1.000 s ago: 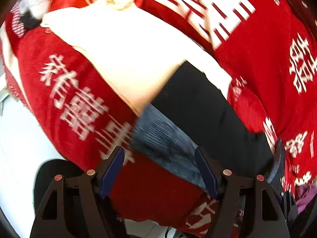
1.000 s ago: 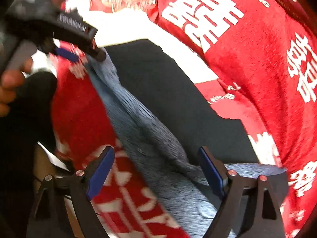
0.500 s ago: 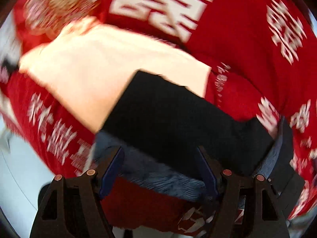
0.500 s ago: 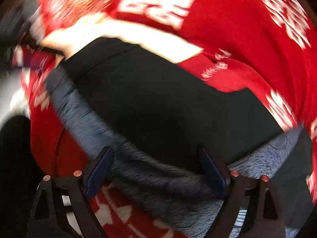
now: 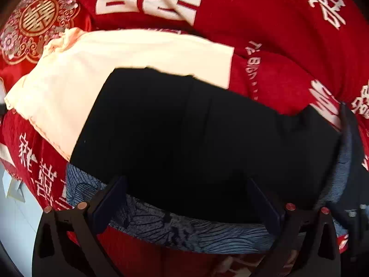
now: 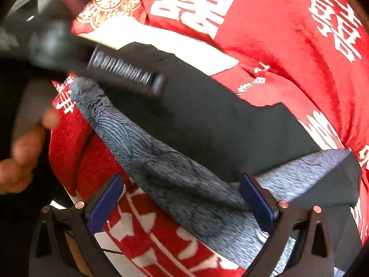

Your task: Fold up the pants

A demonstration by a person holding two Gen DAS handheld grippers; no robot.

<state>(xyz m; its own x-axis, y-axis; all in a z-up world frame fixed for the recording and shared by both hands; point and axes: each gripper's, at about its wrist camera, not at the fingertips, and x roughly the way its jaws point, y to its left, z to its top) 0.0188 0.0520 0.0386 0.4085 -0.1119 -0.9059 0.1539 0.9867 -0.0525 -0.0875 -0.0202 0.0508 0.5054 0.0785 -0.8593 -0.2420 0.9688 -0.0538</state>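
Black pants [image 5: 184, 138] lie spread on a red blanket, with their grey fleecy lining [image 5: 184, 230] showing along the near edge. My left gripper [image 5: 186, 198] is open, its fingers over the near edge of the pants. My right gripper [image 6: 182, 198] is open over the grey lining [image 6: 161, 161] and black cloth [image 6: 219, 120]. The left gripper's body [image 6: 124, 73] crosses the upper left of the right wrist view, held by a hand [image 6: 25, 143].
A red blanket with white characters [image 5: 276, 23] covers the surface. A cream cloth [image 5: 103, 69] lies under the pants' far end. A red embroidered cushion [image 5: 37, 20] is at far left. A white floor [image 5: 16, 219] shows beyond the blanket's left edge.
Both grippers have swung so the pants now lie straight ahead and closer. More black cloth fills both views. Both stay open.
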